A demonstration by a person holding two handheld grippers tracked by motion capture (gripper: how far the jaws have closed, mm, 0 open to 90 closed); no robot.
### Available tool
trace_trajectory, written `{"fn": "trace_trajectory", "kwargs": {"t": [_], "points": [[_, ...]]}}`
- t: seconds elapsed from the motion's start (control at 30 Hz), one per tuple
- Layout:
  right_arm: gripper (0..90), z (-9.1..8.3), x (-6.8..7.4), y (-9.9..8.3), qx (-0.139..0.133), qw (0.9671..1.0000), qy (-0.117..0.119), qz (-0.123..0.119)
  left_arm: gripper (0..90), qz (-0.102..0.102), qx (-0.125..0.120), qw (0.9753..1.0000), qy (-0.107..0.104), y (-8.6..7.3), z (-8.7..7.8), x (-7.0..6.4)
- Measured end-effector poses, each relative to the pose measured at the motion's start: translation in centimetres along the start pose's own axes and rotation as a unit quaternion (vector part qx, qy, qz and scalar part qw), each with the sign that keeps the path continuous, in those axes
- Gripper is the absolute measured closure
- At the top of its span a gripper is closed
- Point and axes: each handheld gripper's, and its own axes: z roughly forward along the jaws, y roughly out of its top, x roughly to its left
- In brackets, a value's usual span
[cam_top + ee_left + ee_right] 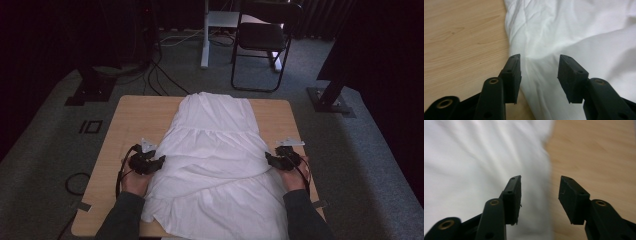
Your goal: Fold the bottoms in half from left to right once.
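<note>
A white dress [215,155] lies spread along the middle of the wooden table [140,112], its hem hanging over the near edge. My left gripper [161,161] is at the dress's left edge, open, its jaws astride the cloth's border [539,62]. My right gripper [268,158] is at the dress's right edge, also open, with the cloth's edge [541,195] lying between its jaws. Neither pair of jaws pinches the fabric.
Bare wood [461,37] flanks the dress on both sides. Beyond the table stand a black chair [262,37], a white desk leg [205,35] and dark stands [332,97] on grey carpet, with cables [155,75] trailing on the floor.
</note>
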Motion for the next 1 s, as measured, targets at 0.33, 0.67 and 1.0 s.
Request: {"fn": "trace_trajectory", "kwargs": {"t": [0.33,0.67,1.0], "points": [[48.2,3.1,5.0,2.8,-0.005,0.9944,0.095,-0.047,49.6,-0.019,-0.016,0.9981,-0.057,-3.5,-2.9,-1.2],[60.1,6.6,7.6,4.1,0.010,0.9887,0.120,-0.089,45.8,-0.021,0.009,0.9962,-0.084,-6.5,-3.4,-2.5],[89.4,-0.2,6.1,1.4,-0.036,0.9881,0.104,-0.107,85.9,0.025,0.008,0.9928,-0.117,-8.1,-5.3,-3.8]]}}
